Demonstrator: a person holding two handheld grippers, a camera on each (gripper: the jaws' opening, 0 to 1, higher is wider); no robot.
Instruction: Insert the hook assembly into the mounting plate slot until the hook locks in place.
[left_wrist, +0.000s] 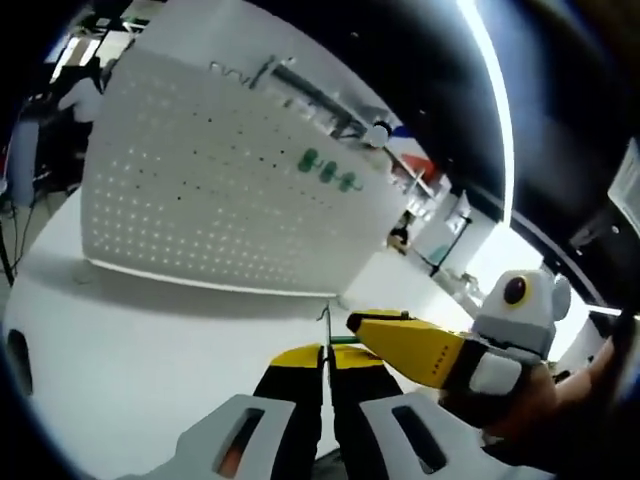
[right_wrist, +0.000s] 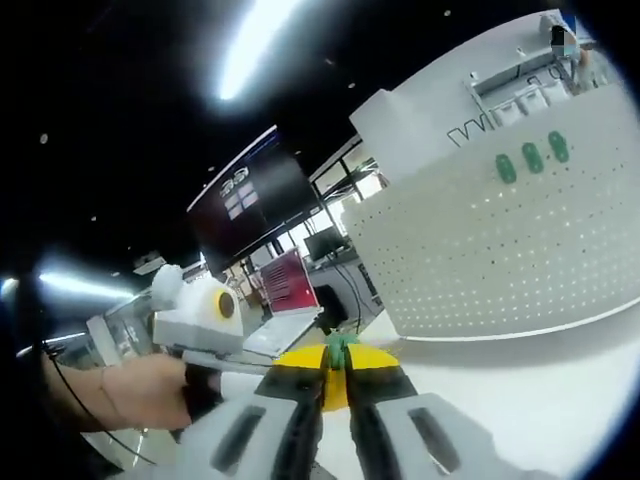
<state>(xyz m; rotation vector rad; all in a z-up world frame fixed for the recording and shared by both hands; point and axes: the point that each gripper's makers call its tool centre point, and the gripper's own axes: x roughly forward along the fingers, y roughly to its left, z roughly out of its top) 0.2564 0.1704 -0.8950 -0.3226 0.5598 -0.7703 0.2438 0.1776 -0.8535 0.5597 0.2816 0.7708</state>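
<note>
In the left gripper view, the left claw (left_wrist: 323, 375) had its yellow-tipped jaws pressed close together on a thin metal wire hook (left_wrist: 325, 322) that stuck up just past the tips. The right claw (left_wrist: 385, 335) came in from the right, its yellow jaw reaching to just beside the left claw's tips, with a bit of green showing between them; a hand (left_wrist: 545, 400) held it at the lower right. Beyond them stood the white perforated mounting plate (left_wrist: 220, 190), upright on the white desk (left_wrist: 130, 340). Three green pieces (left_wrist: 328, 170) sat in a row high on the plate, and metal hooks (left_wrist: 300, 85) ran along its top edge.

In the right gripper view, the right claw (right_wrist: 335, 375) was narrowed on a small green part (right_wrist: 340, 348) held between its tips. The left claw (right_wrist: 235, 375) sat close at the left, held by a hand (right_wrist: 140, 390). The mounting plate (right_wrist: 500, 250) stood to the right, well apart from both claws, with the green pieces (right_wrist: 532, 157) near its upper edge. A dark monitor (right_wrist: 255, 205) hung in the background.
</note>
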